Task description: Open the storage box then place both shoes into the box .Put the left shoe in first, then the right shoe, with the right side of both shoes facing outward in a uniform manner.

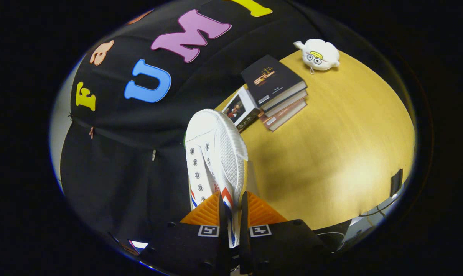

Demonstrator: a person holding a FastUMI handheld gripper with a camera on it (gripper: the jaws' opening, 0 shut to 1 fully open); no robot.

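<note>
gripper [233, 214]: two-finger, handheld
finger shape: narrow upright blades side by side, slim gap
side panels: ridged wedge-shaped plates flaring outward from each finger
body: dark matte housing under fingers, wide and flat, two halves
markings: one square black-and-white fiducial tag on each half, near the finger base
fasteners: small round screws or holes on housing top, few visible

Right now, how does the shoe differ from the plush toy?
The shoe is clamped between the gripper's fingers and lifted, sole turned sideways; the plush toy lies free on the table. The shoe is just ahead of the fingers; the toy sits far beyond, past the books. Both are mostly white.
</note>
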